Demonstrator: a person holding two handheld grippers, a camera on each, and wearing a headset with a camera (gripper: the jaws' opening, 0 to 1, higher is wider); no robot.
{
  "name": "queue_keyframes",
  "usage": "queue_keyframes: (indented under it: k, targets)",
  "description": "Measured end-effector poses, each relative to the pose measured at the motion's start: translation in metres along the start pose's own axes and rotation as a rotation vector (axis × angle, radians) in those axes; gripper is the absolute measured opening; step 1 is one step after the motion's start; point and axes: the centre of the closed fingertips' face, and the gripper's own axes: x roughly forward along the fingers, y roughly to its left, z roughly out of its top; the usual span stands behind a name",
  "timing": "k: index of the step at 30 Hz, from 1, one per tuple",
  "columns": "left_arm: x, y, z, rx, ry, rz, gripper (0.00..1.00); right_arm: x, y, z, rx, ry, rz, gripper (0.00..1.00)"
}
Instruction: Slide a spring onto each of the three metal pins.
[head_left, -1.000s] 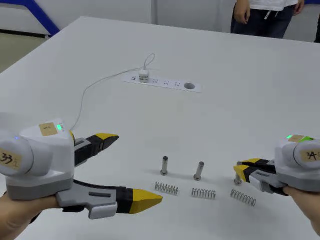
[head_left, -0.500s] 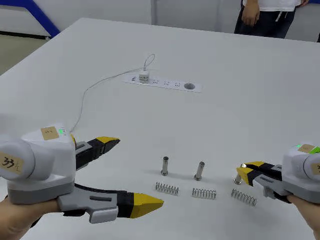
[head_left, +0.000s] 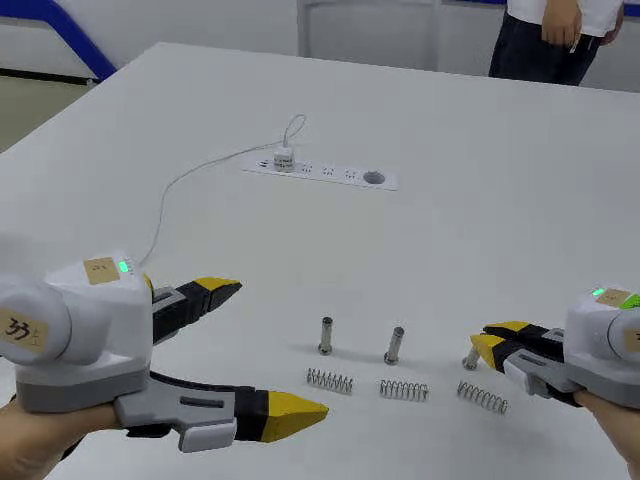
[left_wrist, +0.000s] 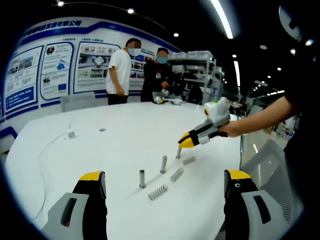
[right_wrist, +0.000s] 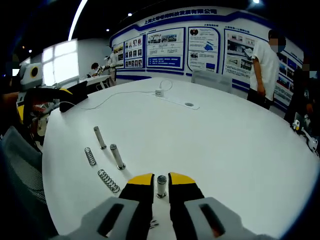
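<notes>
Head view has three pins (head_left: 326, 335) standing in a row on the white tabletop (head_left: 480, 230), with three springs (head_left: 330, 380) lying flat, one just at six o'clock of each pin, none threaded on. Left tongs (head_left: 278, 348) hover at eight o'clock of the row, spread wide and holding nothing. Right tongs (head_left: 482, 338) sit at three o'clock; in the right gripper view their yellow tips stand narrowly apart with the rightmost pin (right_wrist: 161, 186) between them, though whether they pinch it I can't tell. One power strip (head_left: 320, 170) lies at twelve o'clock.
</notes>
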Motion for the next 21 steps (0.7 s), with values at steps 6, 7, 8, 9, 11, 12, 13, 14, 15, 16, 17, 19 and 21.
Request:
queue_keyframes:
  k: [6,7,8,9,11,12,13,14,15,16,17,19,21]
  targets:
    - [-0.001,-0.002,0.001,0.004,0.001,-0.004,1.0,-0.011,0.001,0.004,-0.021,-0.012,0.001,0.17]
    - [-0.001,-0.002,0.001,0.006,0.002,-0.003,1.0,-0.014,0.0,0.003,-0.027,-0.013,0.008,0.18]
    - [-0.001,-0.002,0.001,0.005,0.001,-0.003,1.0,-0.016,0.001,0.002,-0.032,-0.009,0.022,0.19]
    - [0.0,-0.002,0.001,0.004,0.0,-0.003,1.0,-0.017,0.003,0.0,-0.034,-0.002,0.043,0.21]
    - [0.0,-0.002,0.001,0.005,0.002,-0.004,1.0,-0.02,0.009,-0.01,-0.051,0.038,0.107,0.22]
    - [0.0,-0.003,0.0,0.006,0.004,-0.005,1.0,-0.022,0.011,-0.017,-0.067,0.067,0.13,0.22]
    - [0.0,-0.003,0.0,0.006,0.005,-0.006,1.0,-0.023,0.012,-0.021,-0.08,0.078,0.143,0.23]
    - [0.0,-0.004,0.0,0.006,0.005,-0.008,1.0,-0.024,0.015,-0.025,-0.088,0.091,0.159,0.23]
    - [0.0,-0.005,0.0,0.004,0.005,-0.01,1.0,-0.025,0.017,-0.032,-0.095,0.11,0.171,0.23]
    - [0.0,-0.005,-0.001,0.003,0.007,-0.01,1.0,-0.026,0.018,-0.037,-0.097,0.123,0.179,0.23]
    - [0.0,-0.005,-0.001,0.003,0.009,-0.01,1.0,-0.026,0.018,-0.041,-0.097,0.131,0.182,0.23]
    - [0.0,-0.006,-0.003,0.001,0.014,-0.01,1.0,-0.026,0.021,-0.052,-0.097,0.16,0.197,0.23]
    - [-0.001,-0.007,-0.005,-0.002,0.02,-0.011,1.0,-0.024,0.023,-0.06,-0.104,0.177,0.206,0.23]
